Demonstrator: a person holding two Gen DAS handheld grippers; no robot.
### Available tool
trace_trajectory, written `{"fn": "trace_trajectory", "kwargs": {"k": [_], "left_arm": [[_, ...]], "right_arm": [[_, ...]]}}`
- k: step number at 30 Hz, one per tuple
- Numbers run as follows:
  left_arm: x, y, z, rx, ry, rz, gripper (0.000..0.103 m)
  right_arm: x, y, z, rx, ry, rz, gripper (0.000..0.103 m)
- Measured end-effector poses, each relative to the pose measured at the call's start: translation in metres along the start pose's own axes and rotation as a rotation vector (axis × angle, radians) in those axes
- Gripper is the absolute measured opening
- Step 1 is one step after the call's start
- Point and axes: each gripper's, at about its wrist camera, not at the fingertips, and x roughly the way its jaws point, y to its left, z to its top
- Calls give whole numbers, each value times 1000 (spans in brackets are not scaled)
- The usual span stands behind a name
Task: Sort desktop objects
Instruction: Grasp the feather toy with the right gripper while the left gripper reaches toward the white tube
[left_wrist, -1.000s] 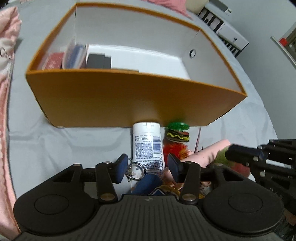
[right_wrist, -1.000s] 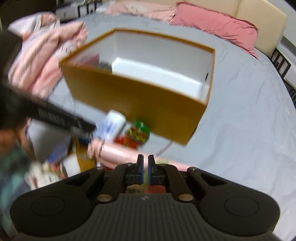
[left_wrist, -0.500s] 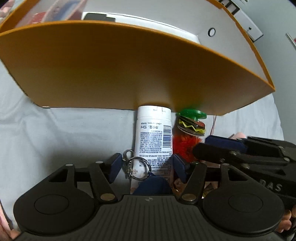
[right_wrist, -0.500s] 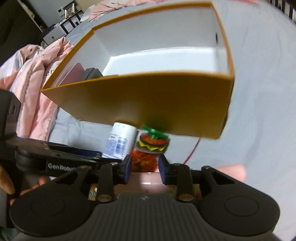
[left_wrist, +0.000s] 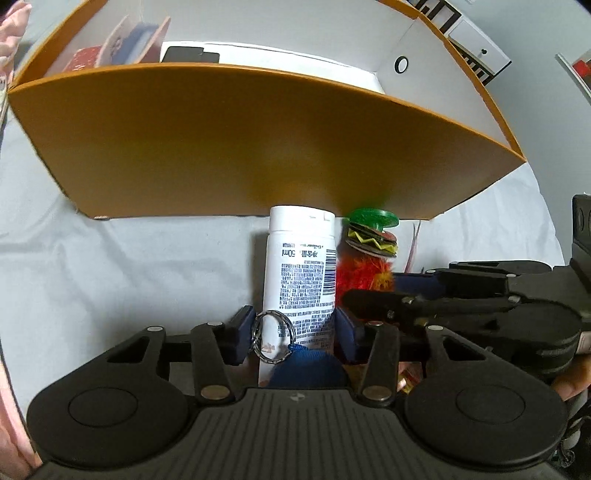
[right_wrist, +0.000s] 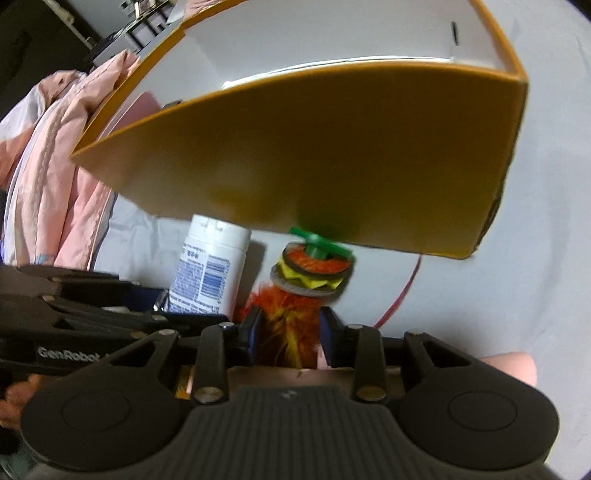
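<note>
An orange box (left_wrist: 236, 147) with a white inside stands on the grey bed sheet (left_wrist: 110, 266); it also shows in the right wrist view (right_wrist: 332, 147). A white tube (left_wrist: 301, 273) lies against its front wall. My left gripper (left_wrist: 295, 332) is open, its fingers on either side of the tube's lower end, with a metal key ring (left_wrist: 271, 338) and a blue pouch (left_wrist: 306, 369) between them. My right gripper (right_wrist: 290, 332) is open around the red and yellow feathers of a shuttlecock toy (right_wrist: 310, 269) with a green top; the toy (left_wrist: 369, 251) lies right of the tube (right_wrist: 208, 269).
Inside the box at the left are card-like packs (left_wrist: 122, 48) and a dark flat item (left_wrist: 190, 55). A pink jacket (right_wrist: 51, 173) lies left of the box. A thin pink cord (right_wrist: 400, 291) runs on the sheet right of the toy.
Both grippers have moved forward and down toward the box front. The right gripper went from shut to open and now straddles the toy's feathers. The left fingers have closed in around the tube.
</note>
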Motion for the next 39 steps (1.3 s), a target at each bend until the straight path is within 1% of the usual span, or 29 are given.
{"fn": "trace_trajectory", "kwargs": {"k": [1,2,3,4,5,6,8,12,14,15,16,19,20,21,22,23,25,27,29,32,33,36,38,39], "left_arm": [[0,1,0,-1,17,4,54],[2,1,-1,6,40,8,53],[3,0,-2,15,56,9,53],[0,-2,-4,18,52,6,51],[-3,-1,-5,17,44,3,46],[-6,0,-6,10,38,-5,43],[-13,5,-9,-11,13,-13,33],[-32,12,-12,-35,-57,-9,27],[-44,13,-15,-50,-93,-32,18],[-51,15,-15,-56,-112,-41,10],[-55,18,-11,-62,-123,-49,9],[-78,16,-16,-54,-170,-40,2],[-86,15,-16,-50,-184,-42,2],[-93,14,-16,-49,-191,-50,2],[-94,6,-15,-48,-202,-55,2],[-102,5,-16,-40,-221,-55,1],[-112,1,-19,-35,-249,-57,1],[-112,-6,-9,-42,-256,-56,1],[-110,-4,-7,-52,-255,-36,1],[-104,0,-11,-82,-257,-5,1],[-105,4,-13,-92,-263,-2,2],[-107,11,-19,-125,-272,0,12],[-108,14,-22,-145,-279,9,26],[-108,15,-23,-154,-284,13,29]], "right_arm": [[1,4,-1,-15,0,-5,32],[2,7,-2,-25,-3,-11,21],[2,10,-3,-28,-6,-13,18],[1,12,-4,-32,-11,-19,16],[-1,12,-5,-31,-18,-21,13],[-3,11,-6,-24,-30,-19,12],[-7,12,-6,-8,-57,-12,10],[-25,15,-12,-4,-130,-13,6],[-33,20,-15,-17,-169,-15,5],[-40,21,-16,-27,-193,-17,5],[-45,23,-16,-32,-214,-15,5],[-63,29,-16,-34,-278,4,4],[-71,30,-16,-34,-296,12,3],[-78,33,-16,-35,-319,24,0],[-85,35,-15,-36,-338,41,0],[-91,37,-14,-33,-357,58,0],[-102,48,-10,-28,-387,82,0],[-110,52,-8,-33,-401,74,0],[-111,53,-7,-43,-402,52,0],[-107,45,-12,-19,-387,23,0],[-108,40,-15,-8,-386,21,2],[-106,33,-22,13,-395,-3,5],[-108,27,-27,36,-406,-15,6],[-108,23,-28,53,-407,-16,8]]}}
